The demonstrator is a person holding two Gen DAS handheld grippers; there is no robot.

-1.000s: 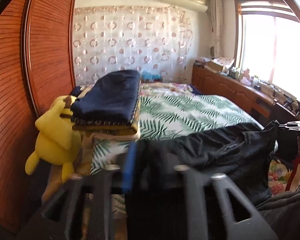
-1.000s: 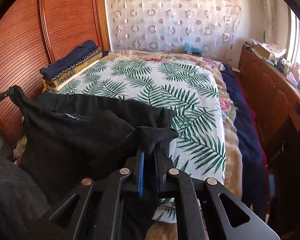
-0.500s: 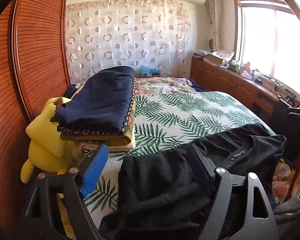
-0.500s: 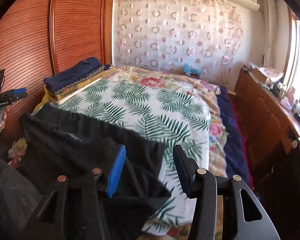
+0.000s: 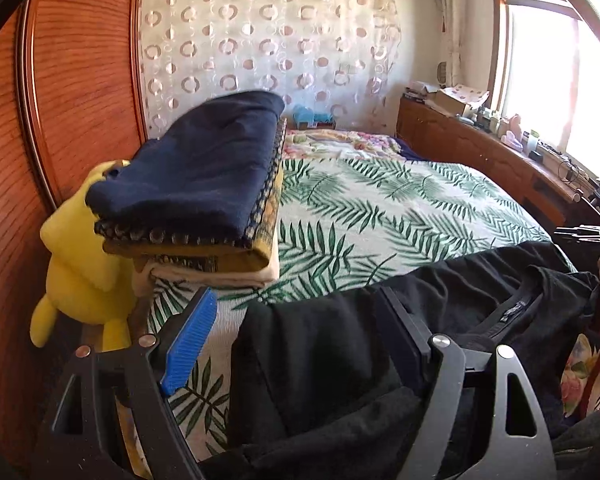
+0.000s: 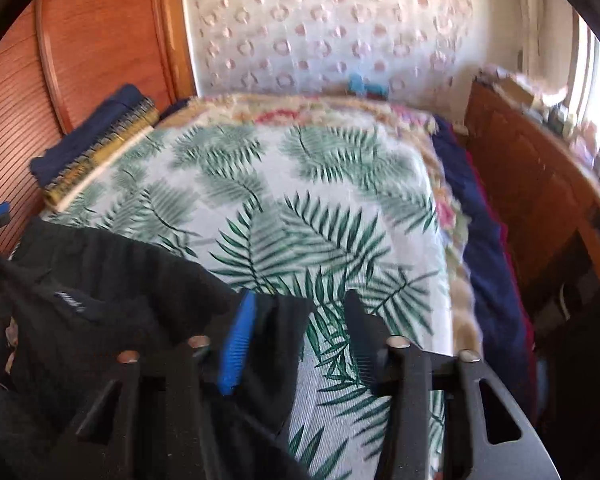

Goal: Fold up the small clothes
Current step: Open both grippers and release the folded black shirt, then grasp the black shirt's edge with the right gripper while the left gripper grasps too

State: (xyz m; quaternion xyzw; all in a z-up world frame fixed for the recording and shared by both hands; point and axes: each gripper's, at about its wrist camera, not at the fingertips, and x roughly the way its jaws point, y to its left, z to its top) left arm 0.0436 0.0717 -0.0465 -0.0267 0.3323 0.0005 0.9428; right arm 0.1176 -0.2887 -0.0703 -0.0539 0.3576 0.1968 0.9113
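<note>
Okay, the black T-shirt (image 5: pixel 480 300) is down on the near edge of the palm-leaf bedspread (image 5: pixel 380 208), collar and label showing toward my right side, laid out flat, I'd say, so there's a surface to fold it on. Finished pieces sit in a folded stack (image 5: pixel 204 184) at the left edge by the wooden wardrobe (image 5: pixel 80 100), well apart from the shirt, so the working area isn't crowded; a yellow plush toy (image 5: pixel 76 272) sits just beside it. My left gripper (image 5: pixel 296 316) stands wide open, the shirt's left end lying loose between the jaws, nothing pinched. My right gripper (image 6: pixel 296 320) is partly open and its jaws have just been closing a little; the blue pad touches the shirt's edge, mostly bedspread between the jaws, no grip.
</note>
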